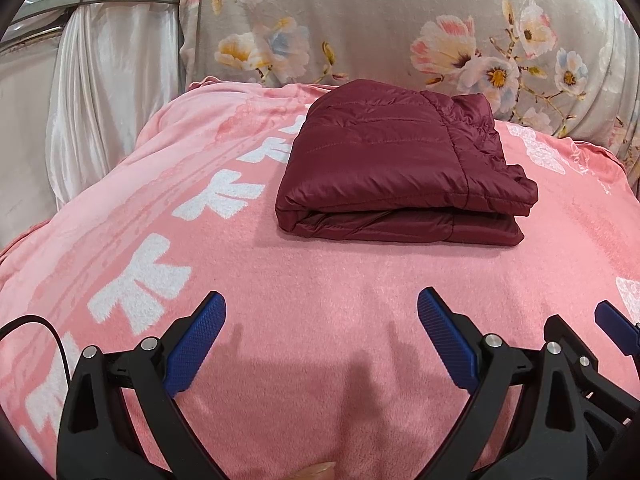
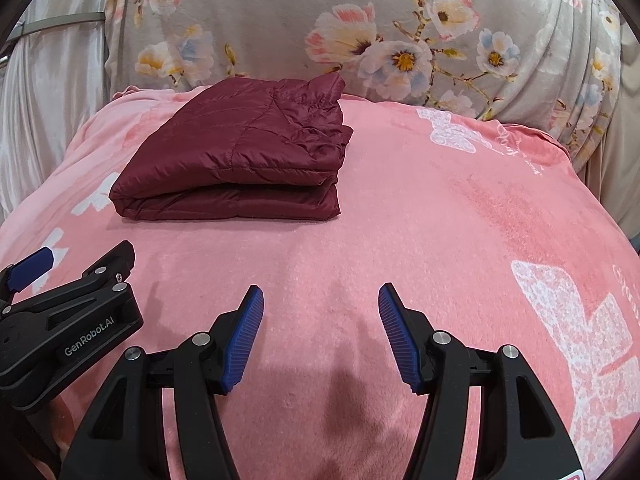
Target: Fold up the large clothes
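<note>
- The maroon quilted jacket (image 1: 404,168) lies folded into a compact rectangle on the pink blanket (image 1: 320,280), toward its far edge, near the floral fabric (image 1: 400,20) behind it.
- The left gripper (image 1: 322,344) hovers above the blanket, fingers (image 1: 196,344) spread and holding nothing, well short of the jacket.
- The right gripper (image 2: 321,336) is just beside it, fingers (image 2: 244,340) likewise spread and empty.

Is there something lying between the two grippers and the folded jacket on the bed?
Nothing visible does. Only bare pink blanket lies between the open left gripper and the jacket, and between the open right gripper and the jacket. Both grippers are empty and apart from it.
</note>
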Available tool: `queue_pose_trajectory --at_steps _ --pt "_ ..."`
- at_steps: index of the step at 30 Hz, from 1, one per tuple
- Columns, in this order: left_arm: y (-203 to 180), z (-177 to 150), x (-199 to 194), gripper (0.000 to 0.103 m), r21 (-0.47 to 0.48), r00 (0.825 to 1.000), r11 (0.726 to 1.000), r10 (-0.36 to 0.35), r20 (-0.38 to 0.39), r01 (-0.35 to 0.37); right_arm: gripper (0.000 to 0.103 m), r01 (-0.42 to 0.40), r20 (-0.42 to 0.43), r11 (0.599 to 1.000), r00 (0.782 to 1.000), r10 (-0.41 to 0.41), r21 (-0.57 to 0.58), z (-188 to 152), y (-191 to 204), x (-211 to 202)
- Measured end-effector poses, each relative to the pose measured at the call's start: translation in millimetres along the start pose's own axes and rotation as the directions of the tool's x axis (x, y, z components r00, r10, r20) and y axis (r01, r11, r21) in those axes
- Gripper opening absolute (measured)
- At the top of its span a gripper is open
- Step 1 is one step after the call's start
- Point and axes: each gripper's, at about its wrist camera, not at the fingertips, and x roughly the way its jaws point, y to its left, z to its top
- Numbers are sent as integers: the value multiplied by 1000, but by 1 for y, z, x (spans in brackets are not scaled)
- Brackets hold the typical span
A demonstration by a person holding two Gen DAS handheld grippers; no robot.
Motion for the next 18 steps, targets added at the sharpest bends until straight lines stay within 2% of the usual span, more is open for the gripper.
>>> queue_pose_trajectory --at_steps 18 --pt "-3 1 -3 94 3 1000 1000 1 4 -1 59 0 -9 1000 1000 0 5 0 9 3"
